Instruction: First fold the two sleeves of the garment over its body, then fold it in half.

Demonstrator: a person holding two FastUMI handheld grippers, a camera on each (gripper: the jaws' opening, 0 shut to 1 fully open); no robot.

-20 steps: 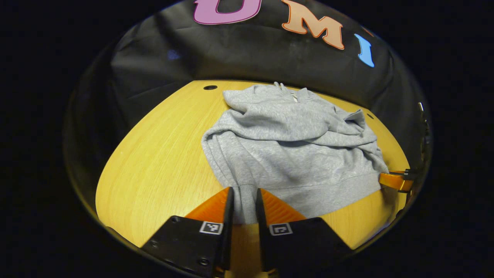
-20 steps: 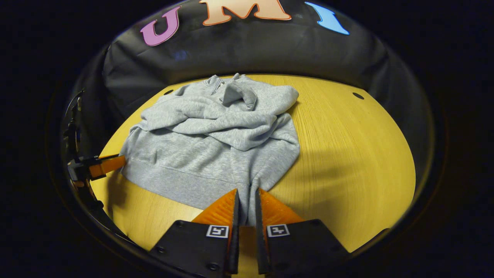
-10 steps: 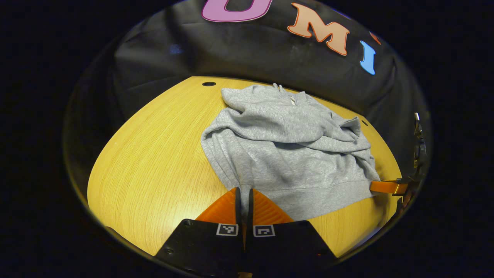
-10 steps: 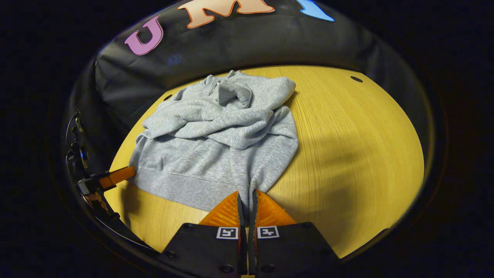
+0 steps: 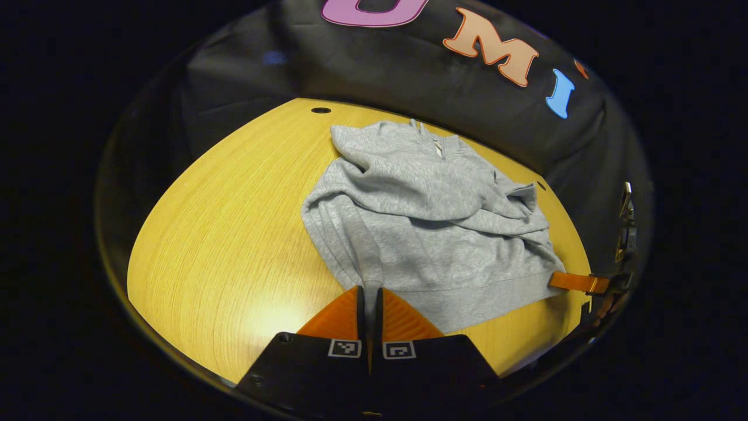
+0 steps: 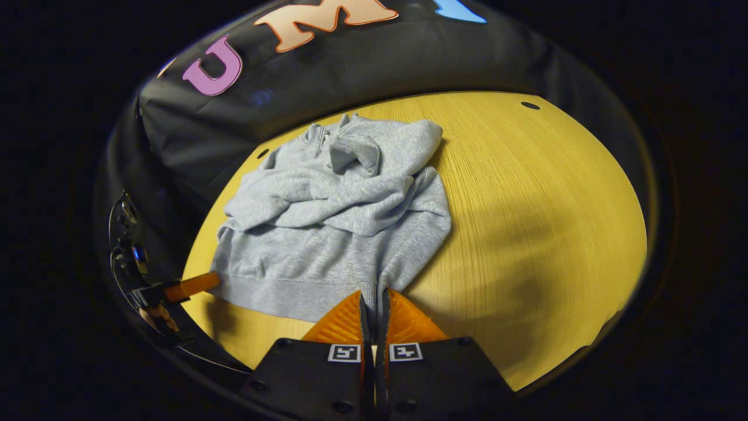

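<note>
A grey sweatshirt [image 5: 426, 222] lies on the yellow wooden table [image 5: 234, 234], both sleeves crossed over its chest, collar at the far side. My left gripper [image 5: 369, 290] is shut on the hem's near left corner. In the right gripper view the same sweatshirt [image 6: 333, 222] shows, and my right gripper [image 6: 374, 292] is shut on the hem's near right corner. Each view also shows the other gripper's orange finger at the opposite hem corner: the right one [image 5: 575, 282] and the left one [image 6: 193, 286].
The table's bare wood [image 6: 537, 222] stretches wide to the right of the garment, and more of it [image 5: 222, 204] lies to its left. Small dark holes [image 5: 320, 110] [image 6: 530, 106] mark the far corners. The black cloth wall stands close behind the collar.
Both grippers closed from slightly apart onto the hem corners. The views rose and tilted a little, with the hem corners pinched between the fingers.
</note>
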